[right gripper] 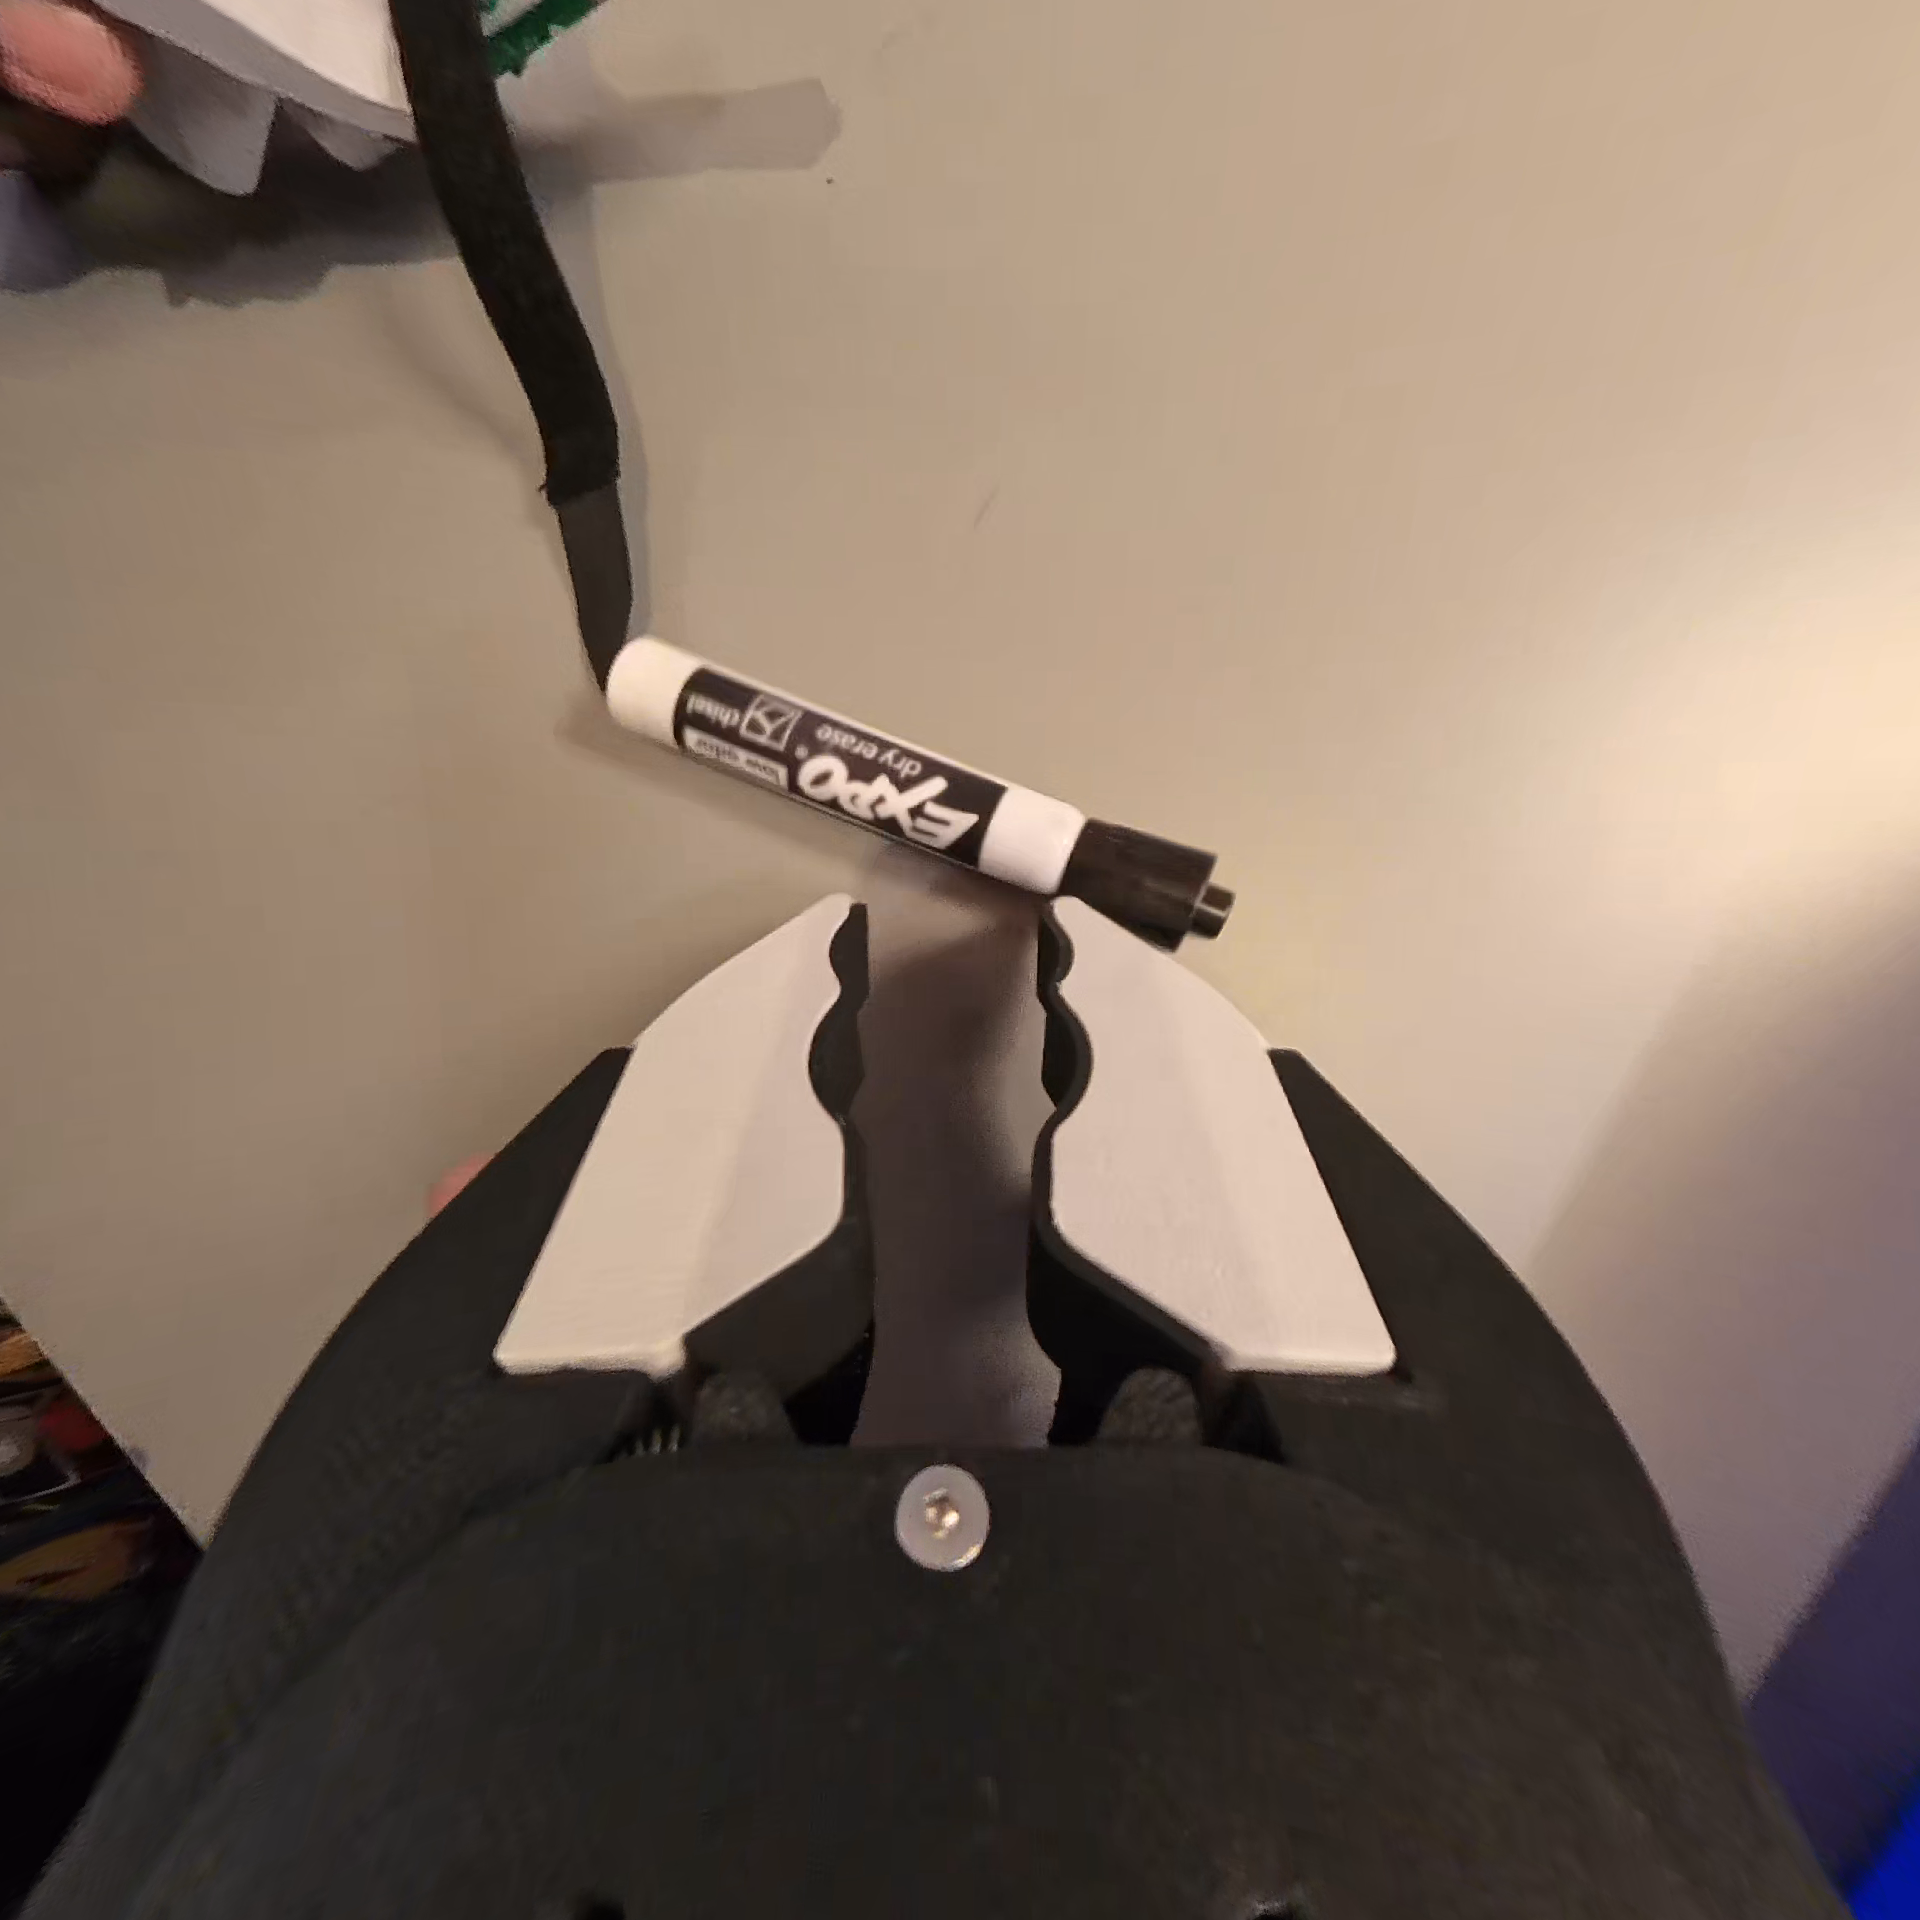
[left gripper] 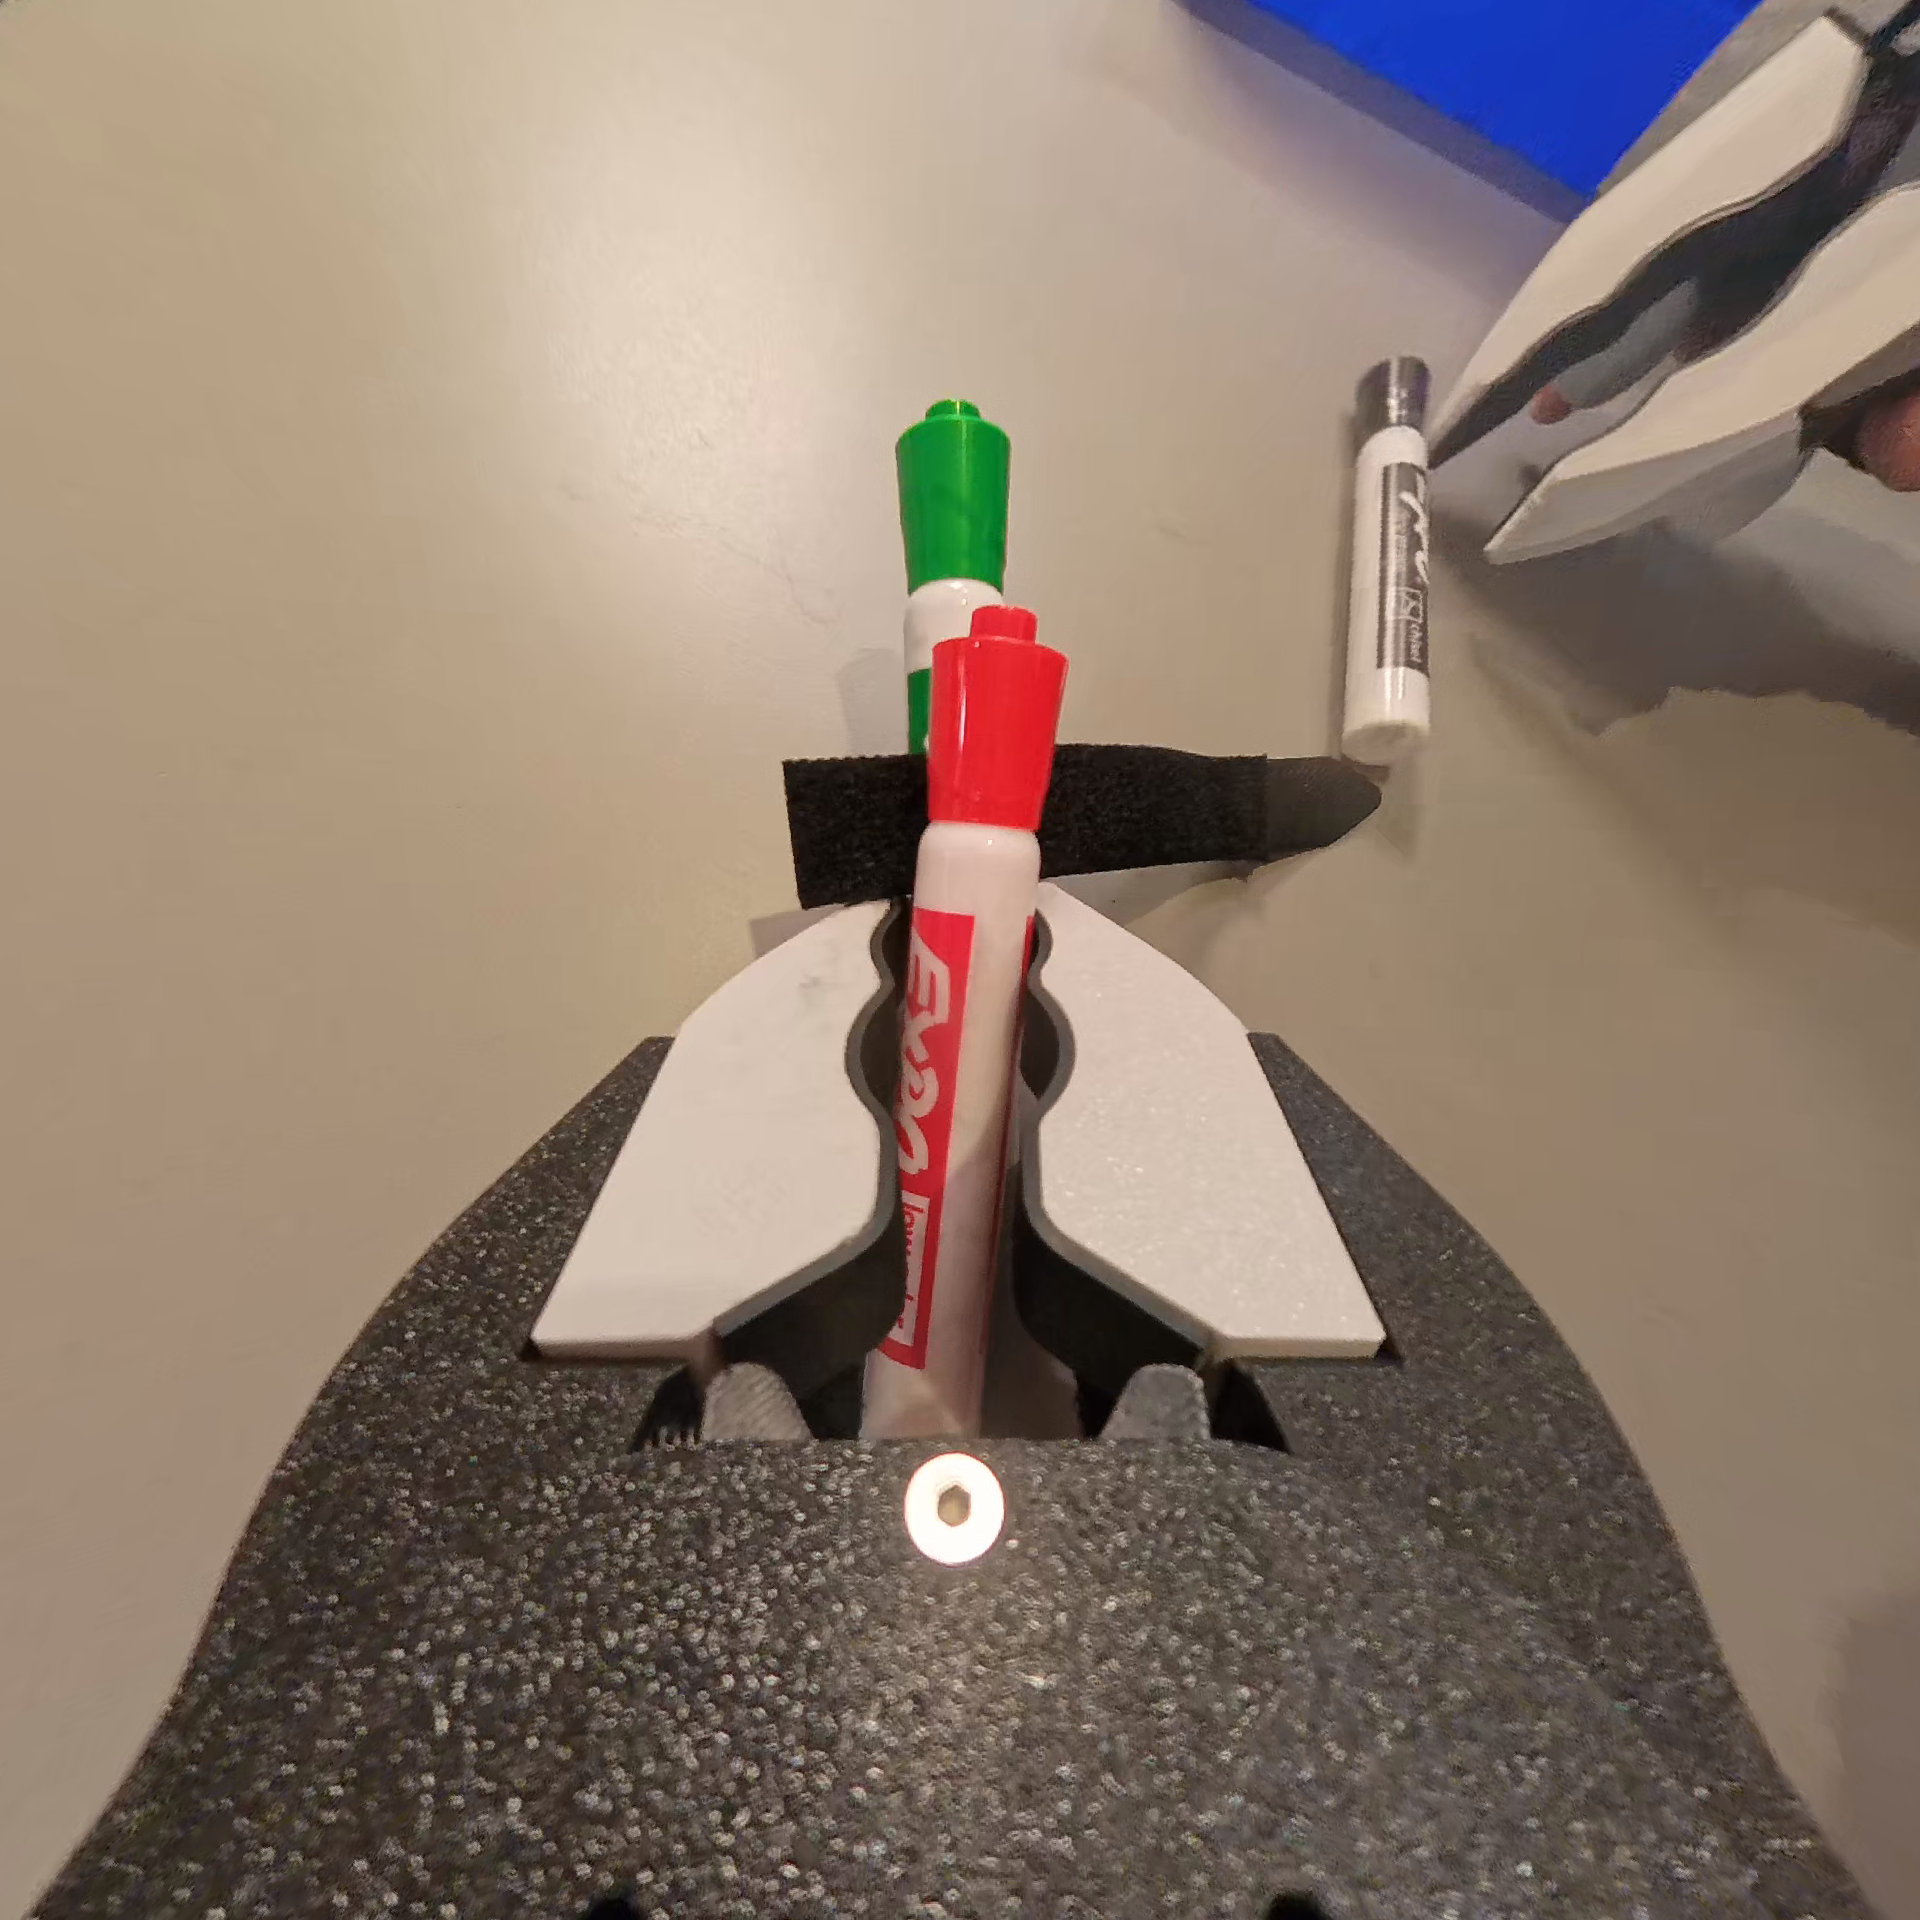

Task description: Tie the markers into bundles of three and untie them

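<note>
Markers (left gripper: 971, 1039), smooth plastic; fuzzy strap (left gripper: 1091, 816)

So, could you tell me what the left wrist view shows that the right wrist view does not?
Only the left wrist view shows the left gripper shut on a red marker, with a green marker beyond it. Only the right wrist view shows the right gripper's open jaws from behind. Both show the black marker lying on the table and the black strap.

Strap (left gripper: 1081, 821) across markers (left gripper: 977, 790) on table (left gripper: 416, 520)
</note>
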{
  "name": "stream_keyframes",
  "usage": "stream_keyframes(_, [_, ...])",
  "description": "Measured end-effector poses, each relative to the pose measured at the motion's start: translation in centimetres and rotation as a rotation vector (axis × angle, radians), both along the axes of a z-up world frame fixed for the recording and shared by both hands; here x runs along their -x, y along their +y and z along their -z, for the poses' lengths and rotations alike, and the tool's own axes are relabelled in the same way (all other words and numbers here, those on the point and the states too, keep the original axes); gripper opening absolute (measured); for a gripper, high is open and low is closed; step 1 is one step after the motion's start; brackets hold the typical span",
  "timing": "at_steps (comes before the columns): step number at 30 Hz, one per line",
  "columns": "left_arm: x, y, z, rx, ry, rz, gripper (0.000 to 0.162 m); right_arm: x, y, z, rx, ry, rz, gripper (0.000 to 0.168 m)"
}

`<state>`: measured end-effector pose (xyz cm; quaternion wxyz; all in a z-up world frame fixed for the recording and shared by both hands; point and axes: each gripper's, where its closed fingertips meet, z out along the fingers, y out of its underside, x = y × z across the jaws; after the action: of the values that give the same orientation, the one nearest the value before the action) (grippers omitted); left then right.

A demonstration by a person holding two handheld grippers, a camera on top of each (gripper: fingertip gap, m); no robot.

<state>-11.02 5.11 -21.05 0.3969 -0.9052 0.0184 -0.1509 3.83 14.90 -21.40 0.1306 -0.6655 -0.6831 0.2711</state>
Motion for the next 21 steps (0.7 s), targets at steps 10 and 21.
stream_keyframes(10, [0.1,0.0,0.0,0.001,0.006,-0.007,0.019,7.0,-0.3,-0.2,0.039,0.016,-0.047,0.049])
stream_keyframes(21, [1.6,-0.3,-0.2,0.001,-0.020,-0.062,0.019,16.4,3.7,-0.8,-0.092,-0.049,0.027,0.051])
